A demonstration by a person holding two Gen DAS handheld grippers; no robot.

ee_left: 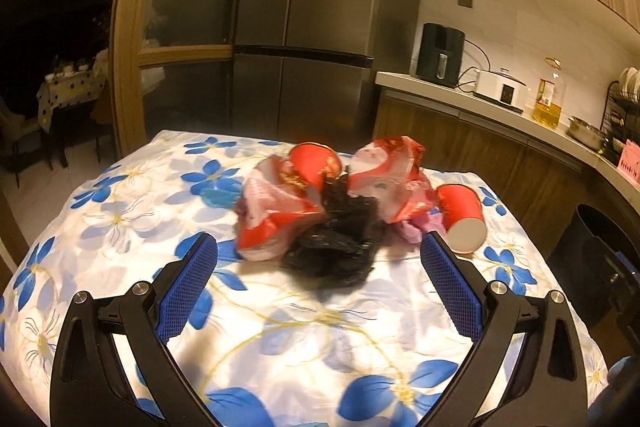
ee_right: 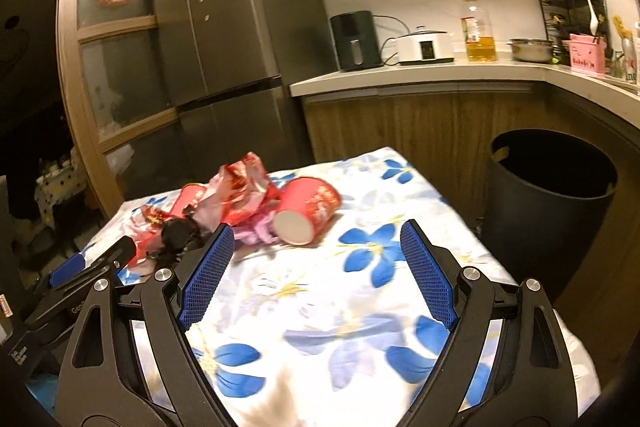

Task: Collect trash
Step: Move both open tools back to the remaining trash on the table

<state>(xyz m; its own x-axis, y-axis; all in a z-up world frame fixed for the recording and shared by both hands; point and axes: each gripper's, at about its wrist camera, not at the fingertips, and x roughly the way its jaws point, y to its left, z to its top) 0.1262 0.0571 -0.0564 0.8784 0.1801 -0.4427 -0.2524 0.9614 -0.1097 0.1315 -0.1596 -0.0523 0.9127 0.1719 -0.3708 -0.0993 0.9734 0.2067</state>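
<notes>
A pile of trash lies on the flowered tablecloth (ee_left: 280,327): a crumpled black bag (ee_left: 336,243), red wrappers (ee_left: 276,203), a purple scrap (ee_left: 416,227) and two red paper cups, one behind the pile (ee_left: 314,159), one on its side at the right (ee_left: 462,215). My left gripper (ee_left: 319,251) is open and empty, its jaws on either side of the black bag, just short of it. My right gripper (ee_right: 317,239) is open and empty, with the tipped cup (ee_right: 306,211) just ahead between its jaws. The left gripper's finger (ee_right: 116,255) shows at the left of the right wrist view.
A black trash bin (ee_right: 548,203) stands on the floor right of the table, also at the right edge of the left wrist view (ee_left: 592,239). Behind are a fridge (ee_left: 308,27) and a counter (ee_right: 420,75) with appliances and an oil bottle (ee_right: 478,35).
</notes>
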